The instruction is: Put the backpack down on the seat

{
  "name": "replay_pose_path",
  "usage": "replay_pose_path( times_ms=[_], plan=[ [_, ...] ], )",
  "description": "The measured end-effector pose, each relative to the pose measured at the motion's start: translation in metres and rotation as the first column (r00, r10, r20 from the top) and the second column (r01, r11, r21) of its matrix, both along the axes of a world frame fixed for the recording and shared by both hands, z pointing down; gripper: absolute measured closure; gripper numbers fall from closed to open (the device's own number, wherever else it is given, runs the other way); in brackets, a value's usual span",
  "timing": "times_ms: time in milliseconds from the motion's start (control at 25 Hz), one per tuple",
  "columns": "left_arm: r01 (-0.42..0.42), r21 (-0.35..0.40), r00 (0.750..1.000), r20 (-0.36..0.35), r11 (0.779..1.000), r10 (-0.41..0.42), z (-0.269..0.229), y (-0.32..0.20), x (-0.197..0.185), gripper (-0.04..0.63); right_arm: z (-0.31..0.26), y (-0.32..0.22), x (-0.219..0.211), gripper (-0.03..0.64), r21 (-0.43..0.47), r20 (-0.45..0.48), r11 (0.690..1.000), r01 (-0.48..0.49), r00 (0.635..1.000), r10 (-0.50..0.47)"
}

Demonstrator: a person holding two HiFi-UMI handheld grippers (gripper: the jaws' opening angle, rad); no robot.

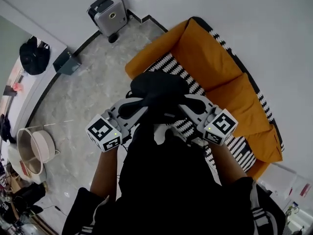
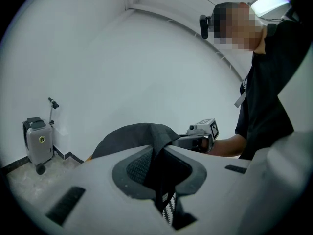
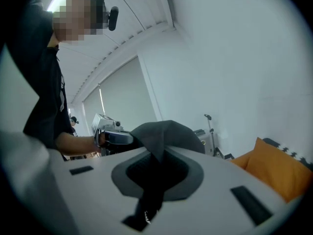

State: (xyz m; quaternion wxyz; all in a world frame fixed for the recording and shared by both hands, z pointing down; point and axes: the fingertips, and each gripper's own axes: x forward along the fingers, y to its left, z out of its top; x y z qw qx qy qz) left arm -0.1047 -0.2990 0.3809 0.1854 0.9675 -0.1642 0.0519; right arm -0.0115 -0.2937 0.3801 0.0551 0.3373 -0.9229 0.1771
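A black backpack [image 1: 159,89] hangs in the air over the near end of the sofa seat [image 1: 183,75], which has a black-and-white patterned cushion. My left gripper [image 1: 134,109] is shut on the backpack's black fabric from the left, and my right gripper [image 1: 182,106] is shut on it from the right. In the left gripper view the dark fabric [image 2: 156,173] runs down between the jaws, with the backpack [image 2: 134,136] bulging beyond them. The right gripper view shows the same fabric [image 3: 154,175] pinched between its jaws and the backpack [image 3: 166,133] beyond.
The orange sofa [image 1: 215,62] with its back cushions stands against the white wall. A grey wheeled case [image 1: 108,14] sits in the corner. A round basket [image 1: 35,148] and a dark bag [image 1: 33,55] are at the left, beside the marble floor [image 1: 85,99].
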Motion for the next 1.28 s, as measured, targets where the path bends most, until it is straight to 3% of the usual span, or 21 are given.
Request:
replay_pose_path(
  times_ms=[560,1280],
  plan=[
    [-0.207,-0.025,0.978,-0.013,0.978,0.207,0.021,-0.076,0.001,0.551,0.019,-0.064,0.0,0.581,-0.042,-0.042,0.97,-0.239,0.971,0.237],
    [-0.287,-0.119,0.952,0.071,0.951,0.296,0.083,-0.139,0.05,0.551,0.082,-0.119,0.047,0.581,-0.143,-0.033,0.94,-0.309,0.951,0.307]
  ],
)
